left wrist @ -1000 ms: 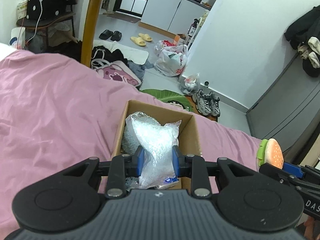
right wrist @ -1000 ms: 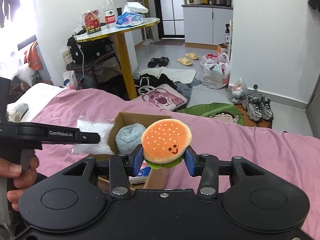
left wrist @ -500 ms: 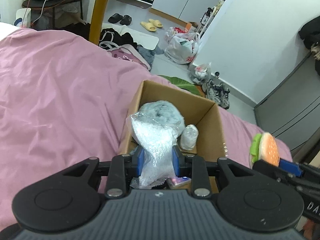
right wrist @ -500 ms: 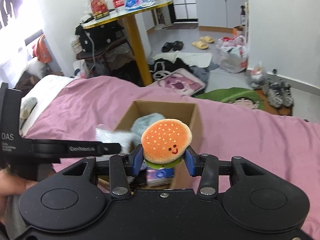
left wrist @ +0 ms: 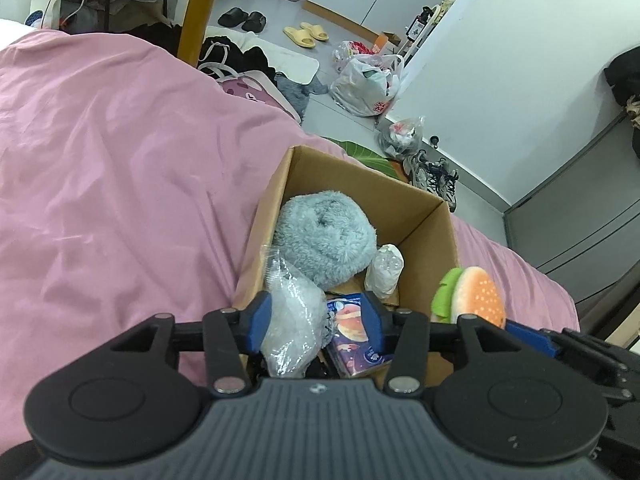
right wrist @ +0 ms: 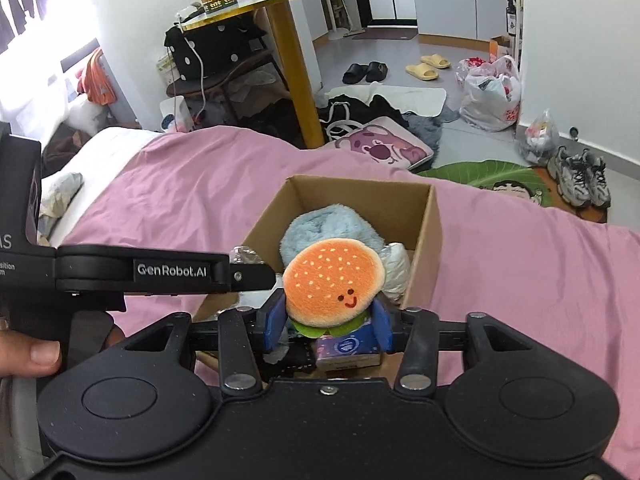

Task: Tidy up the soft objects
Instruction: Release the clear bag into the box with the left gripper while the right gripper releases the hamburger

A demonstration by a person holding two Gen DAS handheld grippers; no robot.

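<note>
Left gripper [left wrist: 316,318]: jaws spread wide; the clear plastic bag [left wrist: 294,314] lies against the left pad only, slumped into the cardboard box [left wrist: 444,236]. Right gripper [right wrist: 328,326]: burger plush [right wrist: 334,282] is clamped between the blue pads, held over the box's near edge. Beyond, a grey fluffy plush [left wrist: 326,236] is seen inside the box, which is set on the pink bedcover [left wrist: 120,184].

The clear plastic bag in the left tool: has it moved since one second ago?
Yes. The clear plastic bag has gone down into the cardboard box, left of the blue tissue pack.
</note>
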